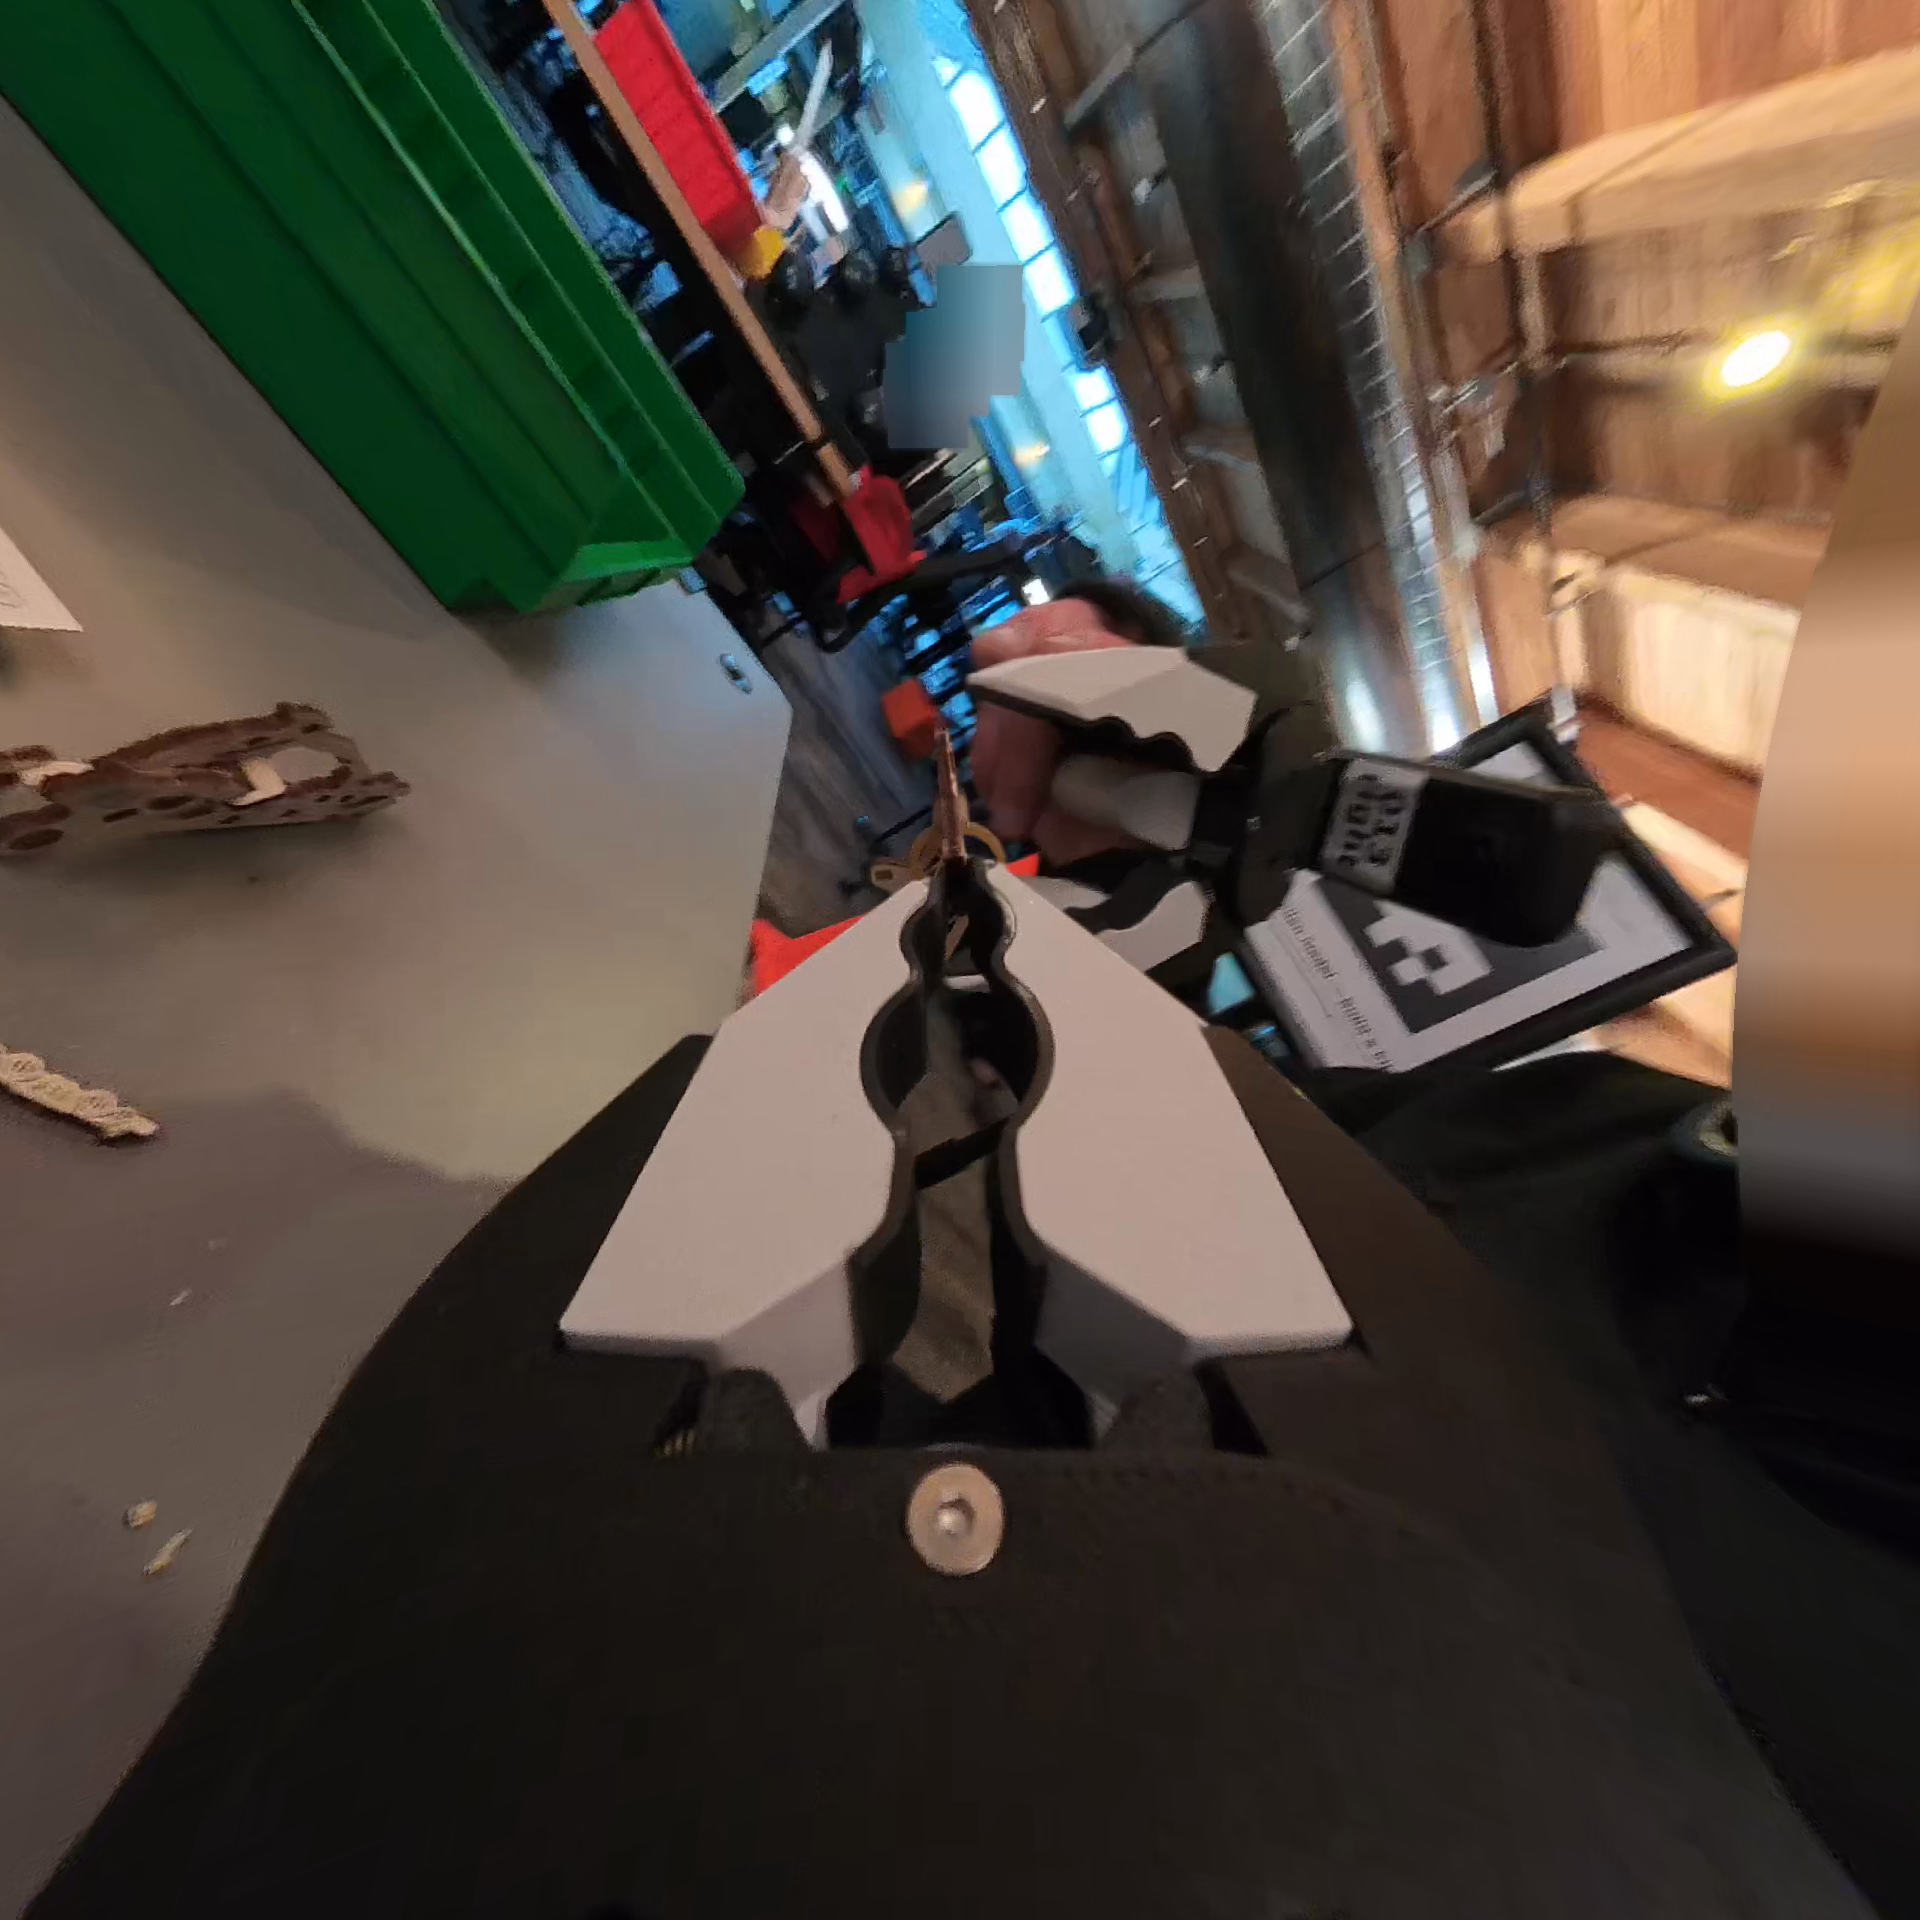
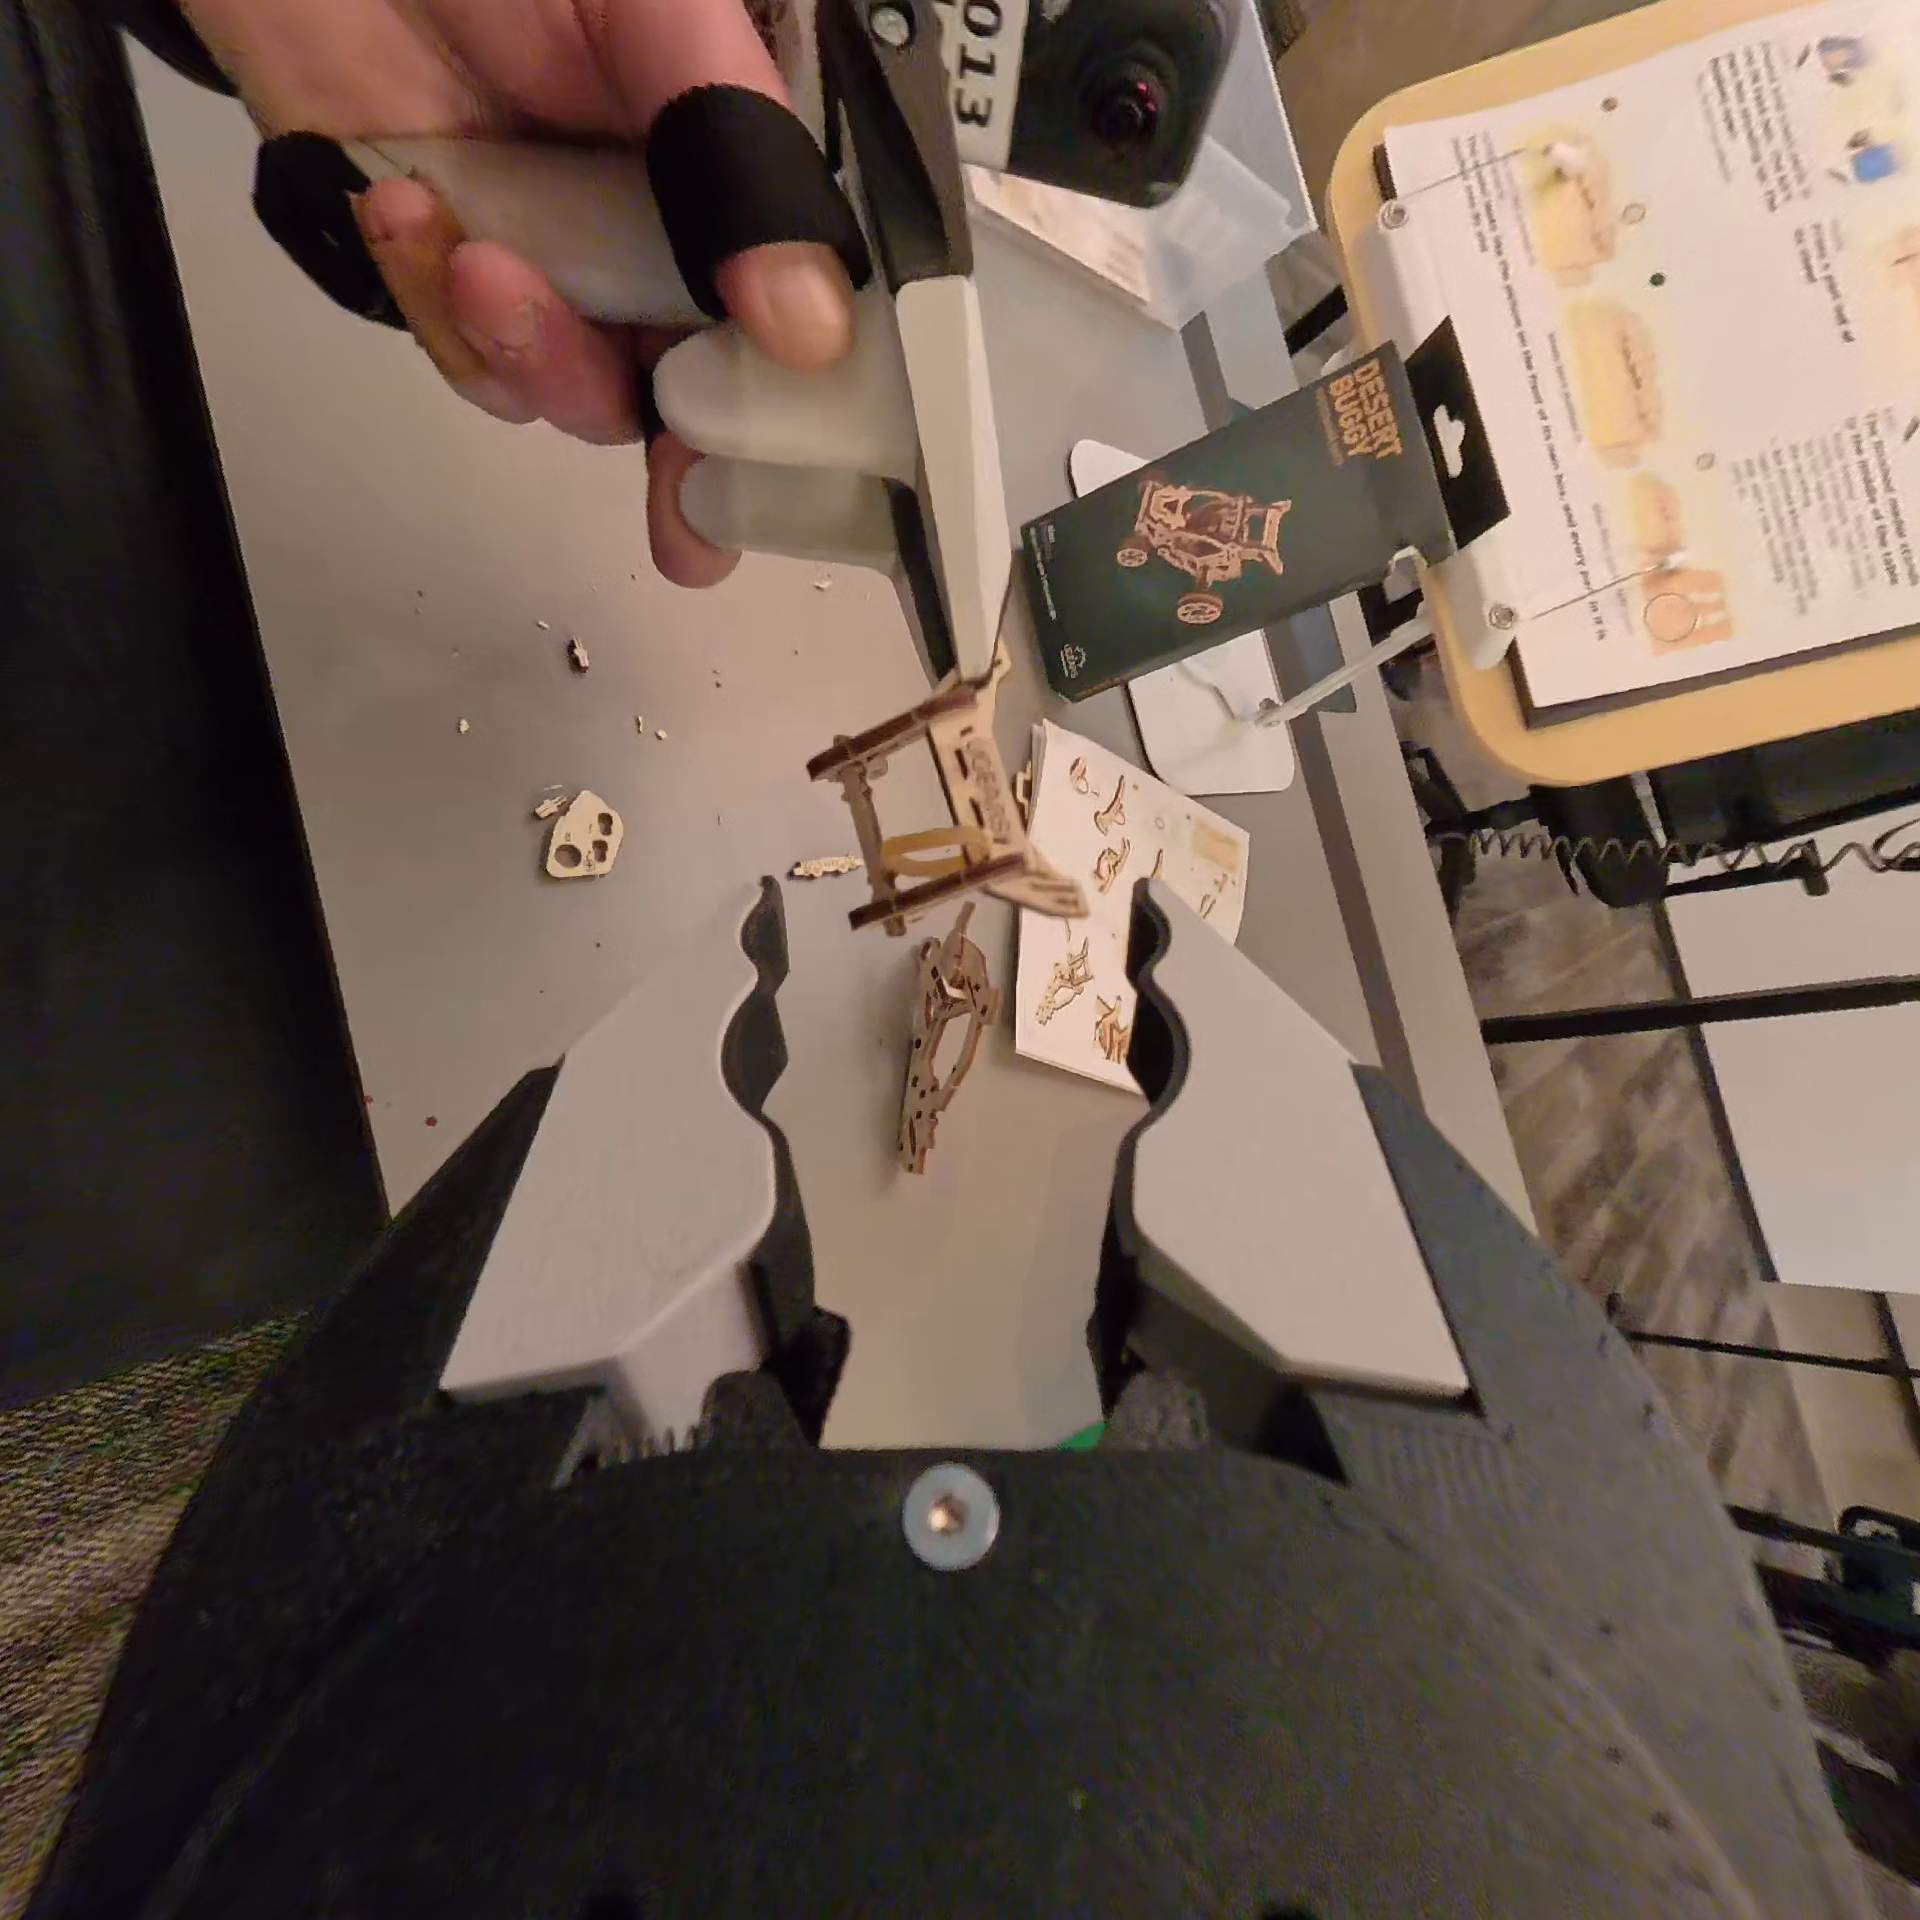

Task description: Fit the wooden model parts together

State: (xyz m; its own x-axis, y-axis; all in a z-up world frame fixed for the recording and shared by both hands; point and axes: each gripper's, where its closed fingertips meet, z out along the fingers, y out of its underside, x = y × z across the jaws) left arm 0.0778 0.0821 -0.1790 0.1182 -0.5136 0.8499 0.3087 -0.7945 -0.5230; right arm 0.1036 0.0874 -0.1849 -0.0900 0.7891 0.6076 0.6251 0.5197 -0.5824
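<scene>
My left gripper (image 1: 956, 883) is shut on a small wooden frame assembly (image 2: 930, 821), held in the air above the grey table (image 2: 436, 623). In the left wrist view the assembly (image 1: 948, 805) shows edge-on, sticking out past the fingertips. In the right wrist view the left gripper (image 2: 977, 665) comes in from the top with a hand on it. My right gripper (image 2: 956, 899) is open and empty, its fingertips just below the assembly. It also shows in the left wrist view (image 1: 1023, 743), beyond the assembly. A perforated wooden part (image 2: 945, 1039) lies on the table between the right fingers.
A small wooden piece (image 2: 584, 836) and chips lie on the table. An instruction sheet (image 2: 1127, 914), a dark model box (image 2: 1216, 551) and a board with pages (image 2: 1662, 364) are at the right. A punched-out wooden sheet (image 1: 197, 779) and a green crate (image 1: 364, 291) are at the left. The tips of both grippers are at nearly the same place.
</scene>
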